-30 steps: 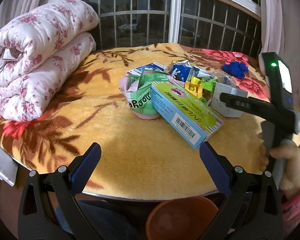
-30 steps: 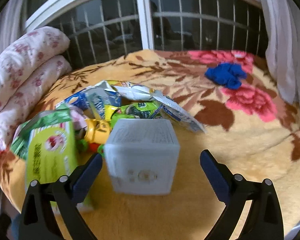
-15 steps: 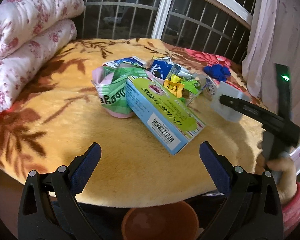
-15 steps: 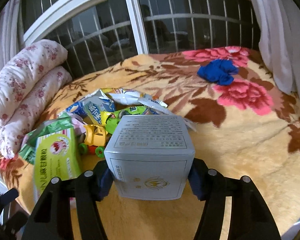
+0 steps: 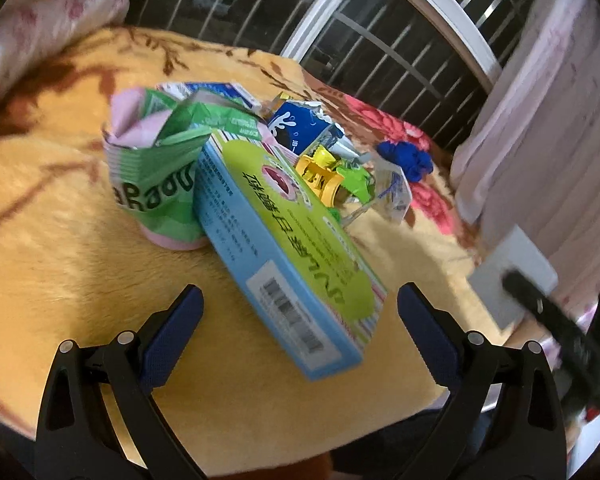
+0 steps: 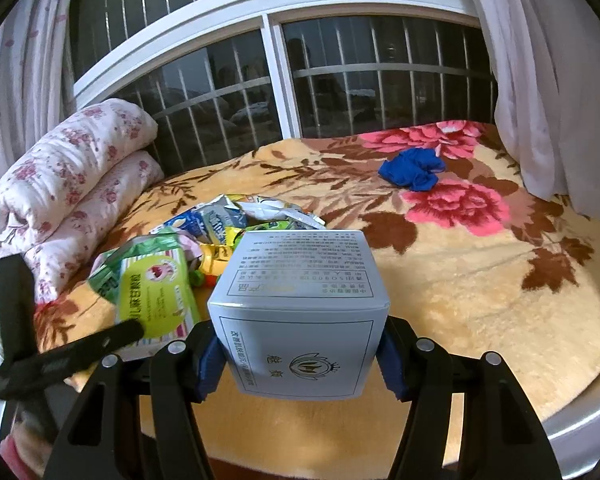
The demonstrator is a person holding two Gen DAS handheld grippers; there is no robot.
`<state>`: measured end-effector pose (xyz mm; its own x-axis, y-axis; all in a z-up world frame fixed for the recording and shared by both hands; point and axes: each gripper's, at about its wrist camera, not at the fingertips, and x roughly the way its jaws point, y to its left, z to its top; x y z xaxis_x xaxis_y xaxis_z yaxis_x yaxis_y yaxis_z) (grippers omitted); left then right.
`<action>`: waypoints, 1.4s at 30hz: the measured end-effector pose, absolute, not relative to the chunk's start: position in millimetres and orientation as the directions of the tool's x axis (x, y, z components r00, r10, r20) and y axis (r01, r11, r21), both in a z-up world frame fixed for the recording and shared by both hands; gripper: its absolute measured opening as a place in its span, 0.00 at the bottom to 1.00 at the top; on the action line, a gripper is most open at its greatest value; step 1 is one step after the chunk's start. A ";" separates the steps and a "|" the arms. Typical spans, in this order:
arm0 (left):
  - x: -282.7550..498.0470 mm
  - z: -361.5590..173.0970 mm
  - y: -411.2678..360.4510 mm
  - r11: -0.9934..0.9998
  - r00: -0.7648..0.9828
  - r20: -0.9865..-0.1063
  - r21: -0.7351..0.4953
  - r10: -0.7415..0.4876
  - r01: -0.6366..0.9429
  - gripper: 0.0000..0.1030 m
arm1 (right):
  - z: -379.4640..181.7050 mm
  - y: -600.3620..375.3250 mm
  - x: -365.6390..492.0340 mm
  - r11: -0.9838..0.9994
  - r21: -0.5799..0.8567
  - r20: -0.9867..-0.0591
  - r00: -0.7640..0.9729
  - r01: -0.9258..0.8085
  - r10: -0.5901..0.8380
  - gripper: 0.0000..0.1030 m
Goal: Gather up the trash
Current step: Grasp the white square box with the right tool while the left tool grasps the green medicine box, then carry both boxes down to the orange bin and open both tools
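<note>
A grey box (image 6: 300, 312) sits clamped between the blue pads of the right gripper (image 6: 302, 354), held clear above the near part of a round table draped in a yellow floral blanket (image 6: 480, 320). In the left wrist view the same box (image 5: 512, 276) appears at the right, out over the table's right edge, in front of a pale curtain (image 5: 540, 120).

The left gripper (image 5: 300, 336) hangs with its jaws spread wide and empty, low over the near rim, pointing at the near end of a green-and-blue carton (image 5: 292, 248) that lies tilted, its far end leaning on a crumpled green packet (image 5: 156, 176). Behind them the rest of the trash is heaped together: a blue milk carton (image 5: 300, 128), a yellow toy (image 5: 320, 172) and torn wrappers (image 5: 392, 188).

Open blanket lies to the left and near side of the heap, and across the whole right half of the table in the right wrist view, broken only by a blue cloth (image 6: 412, 170) far right. A rolled quilt (image 6: 60, 184) bounds the left edge; a barred window (image 6: 280, 80) closes off the far side.
</note>
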<state>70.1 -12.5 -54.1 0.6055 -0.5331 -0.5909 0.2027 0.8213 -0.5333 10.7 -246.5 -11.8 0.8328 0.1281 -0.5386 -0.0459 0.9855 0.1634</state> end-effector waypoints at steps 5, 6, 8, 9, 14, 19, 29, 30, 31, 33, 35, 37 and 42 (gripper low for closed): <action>88.9 -56.7 -10.5 0.743 0.578 -0.529 -0.632 -0.621 0.220 0.49 | -10.7 -241.0 -0.1 0.987 0.145 -0.532 0.836 -0.065 0.133 0.60; 94.6 -60.3 -10.9 0.731 0.553 -0.537 -0.648 -0.637 0.213 0.45 | -10.4 -240.9 -1.9 0.987 0.148 -0.531 0.836 -0.069 0.138 0.60; 101.6 -66.4 -6.8 0.692 0.533 -0.520 -0.697 -0.667 0.186 0.42 | -10.4 -238.6 -4.2 0.986 0.148 -0.530 0.835 -0.076 0.144 0.60; 101.6 -65.8 -5.2 0.685 0.537 -0.512 -0.705 -0.670 0.183 0.41 | -10.0 -237.3 -5.6 0.987 0.144 -0.529 0.836 -0.078 0.143 0.60; 90.3 -47.2 -7.7 0.714 0.561 -0.508 -0.659 -0.654 0.236 0.35 | -8.4 -233.1 -14.9 0.987 0.132 -0.524 0.839 -0.092 0.148 0.60; 71.8 -19.0 -6.0 0.724 0.563 -0.492 -0.613 -0.664 0.317 0.33 | -3.3 -233.9 -26.9 0.986 0.128 -0.514 0.843 -0.109 0.160 0.60; -7.1 11.3 -5.5 0.743 0.499 -0.559 -0.402 -0.662 0.535 0.33 | -11.0 -226.3 -62.5 0.979 0.082 -0.564 0.801 -0.187 0.200 0.60; -14.8 9.7 -5.5 0.739 0.485 -0.572 -0.389 -0.662 0.551 0.33 | -14.6 -224.7 -66.0 0.978 0.079 -0.576 0.791 -0.195 0.204 0.60; -24.0 6.2 -5.6 0.728 0.461 -0.587 -0.377 -0.666 0.572 0.33 | -19.3 -222.7 -70.4 0.975 0.076 -0.593 0.777 -0.207 0.211 0.60; -40.6 -0.7 -6.7 0.717 0.428 -0.616 -0.351 -0.661 0.602 0.33 | -29.1 -217.5 -78.9 0.971 0.070 -0.626 0.747 -0.228 0.221 0.60; -55.9 -12.2 -12.3 0.700 0.385 -0.653 -0.321 -0.652 0.638 0.33 | -40.9 -210.5 -88.2 0.965 0.060 -0.664 0.712 -0.254 0.229 0.60; -69.0 -29.9 -17.5 0.684 0.331 -0.701 -0.303 -0.631 0.664 0.33 | -55.9 -205.8 -96.1 0.961 0.058 -0.706 0.669 -0.271 0.232 0.60; -78.0 -79.0 -27.1 0.697 0.243 -0.783 -0.308 -0.572 0.647 0.33 | -95.7 -199.8 -102.2 0.958 0.081 -0.790 0.568 -0.276 0.230 0.60</action>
<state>-78.0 -27.1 -79.0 0.2431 -0.5720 -0.7834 0.6472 0.6972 -0.3082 -102.2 -199.8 -95.7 0.5679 0.2302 -0.7903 -0.2757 0.9578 0.0809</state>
